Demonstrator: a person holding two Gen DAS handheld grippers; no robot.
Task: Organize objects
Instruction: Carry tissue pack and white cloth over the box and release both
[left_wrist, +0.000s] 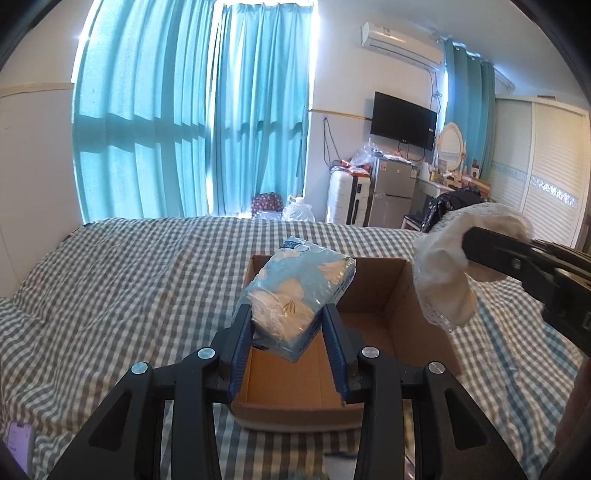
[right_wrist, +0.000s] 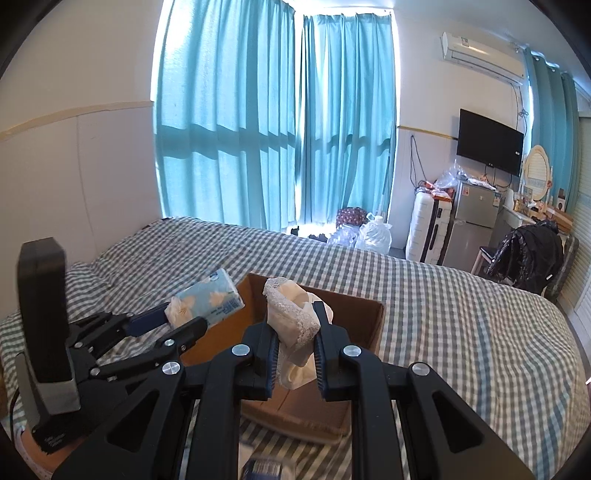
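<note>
While both loads hover, box rim lies below.

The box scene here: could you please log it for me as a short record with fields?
surface: checked bed
box: open cardboard box on the bed, inside looks empty
left claw: shut on blue tissue pack, held over the box
right claw: shut on white lacy cloth, held above the box

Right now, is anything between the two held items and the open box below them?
Nothing visible. The tissue pack in the left gripper and the white cloth in the right gripper hang over the cardboard box, whose visible floor looks bare.
</note>
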